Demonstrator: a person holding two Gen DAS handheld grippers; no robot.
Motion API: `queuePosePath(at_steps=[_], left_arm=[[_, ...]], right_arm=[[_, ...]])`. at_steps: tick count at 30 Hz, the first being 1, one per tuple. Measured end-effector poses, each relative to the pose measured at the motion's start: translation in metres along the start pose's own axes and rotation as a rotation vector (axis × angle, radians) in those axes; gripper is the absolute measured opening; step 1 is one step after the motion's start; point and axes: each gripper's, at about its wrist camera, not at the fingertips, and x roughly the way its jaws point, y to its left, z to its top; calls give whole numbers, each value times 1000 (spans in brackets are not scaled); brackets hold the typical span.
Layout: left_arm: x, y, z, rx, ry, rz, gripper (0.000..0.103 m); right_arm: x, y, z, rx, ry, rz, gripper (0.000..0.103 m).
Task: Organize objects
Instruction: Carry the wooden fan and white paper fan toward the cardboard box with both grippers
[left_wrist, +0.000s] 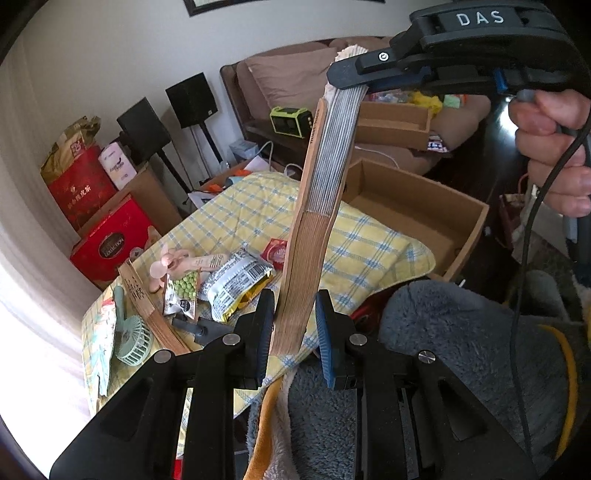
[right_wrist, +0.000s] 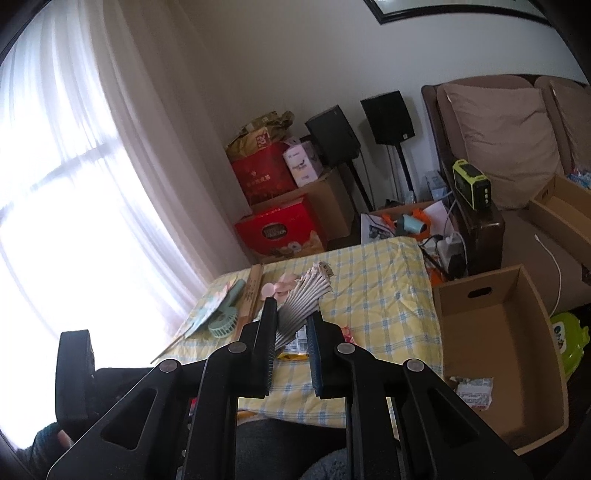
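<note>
A folded wooden hand fan (left_wrist: 317, 206) with grey paper ribs stands upright between my two grippers. My left gripper (left_wrist: 293, 325) has its jaws on either side of the fan's handle end, a gap showing on the right. My right gripper (left_wrist: 354, 72) comes in from the upper right and clamps the fan's paper top; in the right wrist view (right_wrist: 291, 332) the grey ribs (right_wrist: 303, 299) sit between its jaws. An open cardboard box (left_wrist: 413, 206) stands to the right of the checked cloth (left_wrist: 236, 218), with a snack packet (right_wrist: 474, 391) inside.
On the cloth lie a second folded fan (left_wrist: 147, 306), a green handheld fan (left_wrist: 133, 343), a pink mini fan (left_wrist: 173, 266), a green pea packet (left_wrist: 183, 291) and silver snack packets (left_wrist: 232, 284). Red gift boxes (left_wrist: 107, 243) and speakers (left_wrist: 144, 125) stand behind.
</note>
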Motion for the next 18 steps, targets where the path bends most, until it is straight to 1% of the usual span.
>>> queuePosePath(at_steps=[4, 7, 10, 13, 18], left_arm=[[1, -3, 9, 15, -10, 6, 21], [2, -10, 16, 29, -22, -1, 21], [2, -18, 23, 43, -39, -6, 21], [5, -27, 30, 58, -37, -12, 21], [10, -37, 38, 86, -34, -6, 21]], right_arm=[[-6, -1, 3, 4, -21, -1, 14], [-12, -6, 5, 5, -31, -17, 14], [-20, -17, 8, 25, -44, -26, 14], [-28, -31, 8, 68, -55, -12, 14], [-36, -46, 7, 96, -69, -24, 14]])
